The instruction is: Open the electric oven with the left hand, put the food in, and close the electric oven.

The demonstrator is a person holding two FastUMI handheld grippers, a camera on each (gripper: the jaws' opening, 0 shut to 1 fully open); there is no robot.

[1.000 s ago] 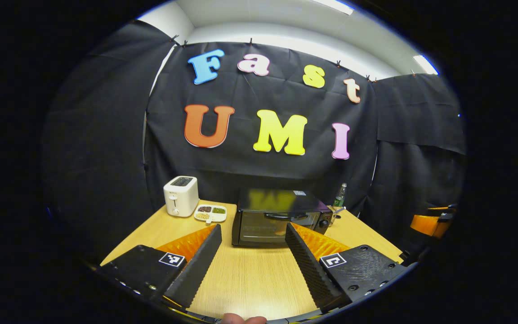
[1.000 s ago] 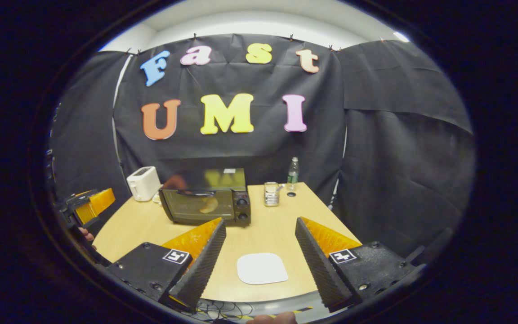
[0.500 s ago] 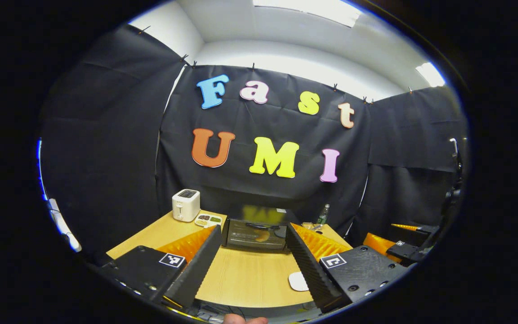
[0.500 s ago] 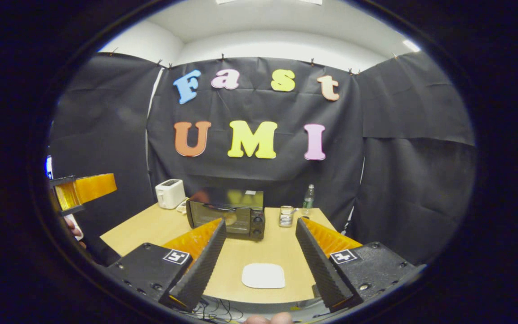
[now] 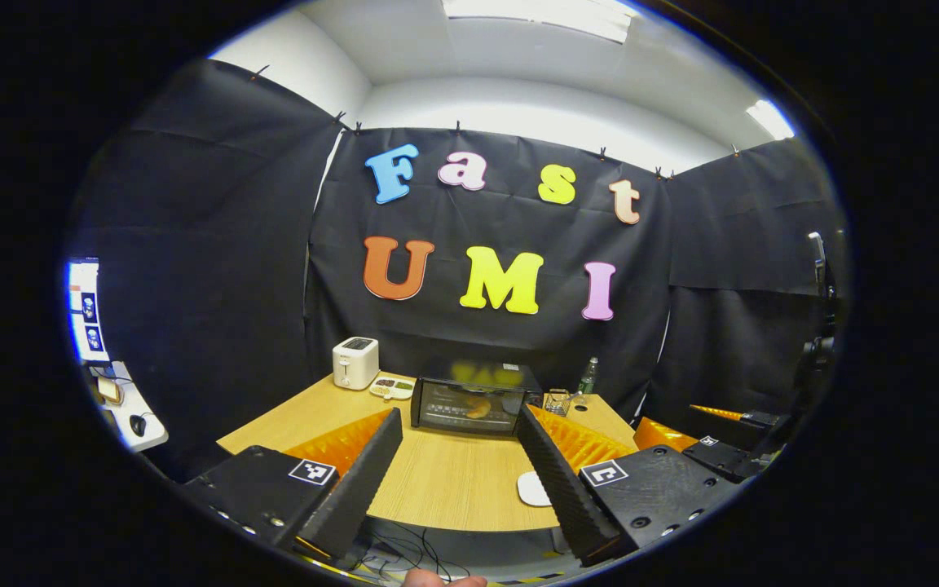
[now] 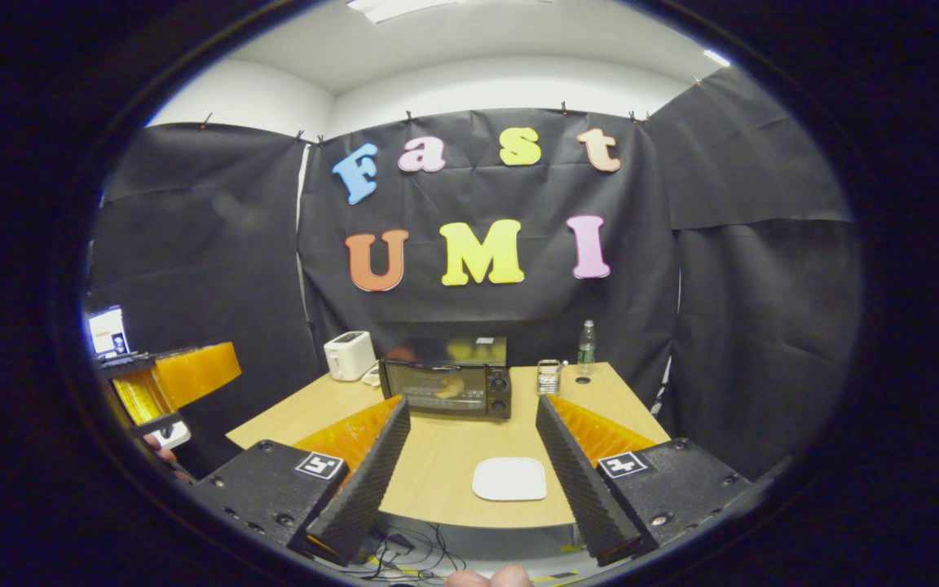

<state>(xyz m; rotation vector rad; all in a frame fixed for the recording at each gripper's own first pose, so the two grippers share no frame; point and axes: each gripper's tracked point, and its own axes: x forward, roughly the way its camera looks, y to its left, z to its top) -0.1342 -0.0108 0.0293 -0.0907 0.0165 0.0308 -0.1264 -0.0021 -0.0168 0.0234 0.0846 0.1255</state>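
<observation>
Wooden table: oven shut, toaster left, plate front | left tool, right tool released, empty

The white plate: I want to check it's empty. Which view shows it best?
The right gripper view: the white plate lies whole and bare between the jaws. In the left gripper view, the plate is half hidden behind one finger.
</observation>
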